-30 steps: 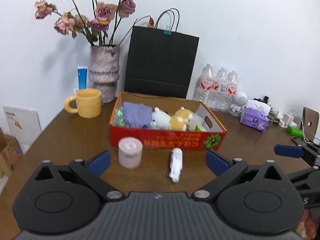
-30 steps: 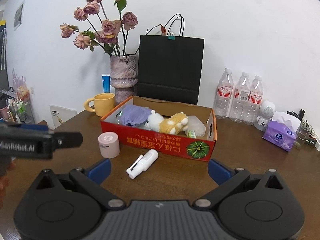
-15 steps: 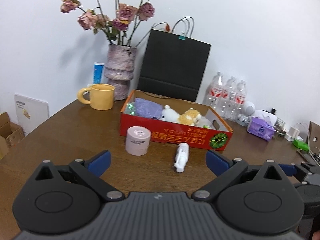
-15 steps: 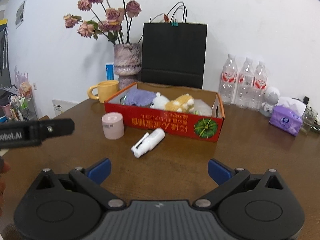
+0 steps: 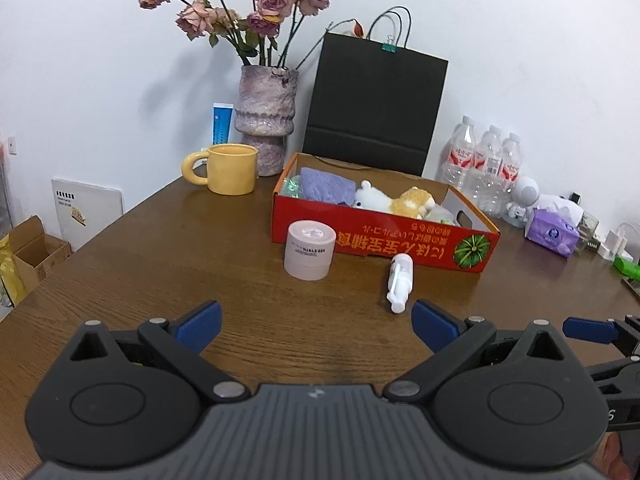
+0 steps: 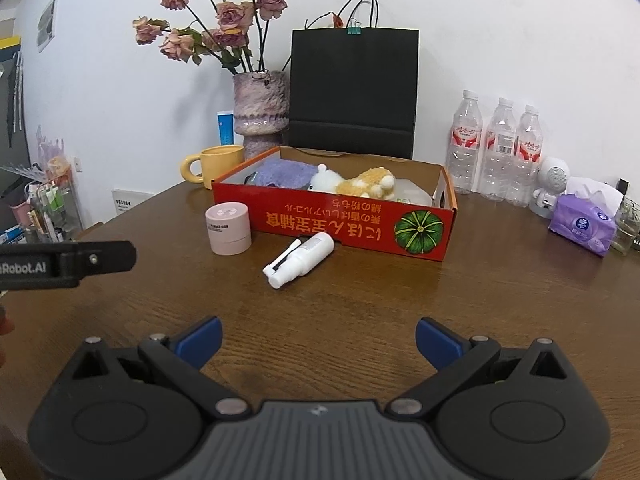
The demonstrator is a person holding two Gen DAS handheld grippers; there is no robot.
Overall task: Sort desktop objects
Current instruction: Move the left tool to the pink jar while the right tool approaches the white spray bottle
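A red cardboard box (image 5: 384,240) (image 6: 340,222) sits mid-table and holds a purple cloth (image 5: 326,190), a white and tan plush toy (image 5: 394,202) (image 6: 356,184) and some clear wrapping. In front of it stand a pink round jar (image 5: 309,250) (image 6: 228,229) and a white spray bottle (image 5: 399,288) (image 6: 300,259) lying on its side. My left gripper (image 5: 316,326) is open and empty, hovering near the table's front, short of both. My right gripper (image 6: 318,340) is open and empty, also short of the bottle.
A yellow mug (image 5: 230,168), a vase of dried roses (image 5: 266,120), a black paper bag (image 5: 376,112) and three water bottles (image 6: 500,148) line the back. A purple tissue pack (image 6: 582,228) lies at the right. The brown table (image 6: 440,312) drops off at the left.
Both grippers have drawn back and dropped lower toward the table's front; the box, jar and bottle look further off. Nothing on the table has moved.
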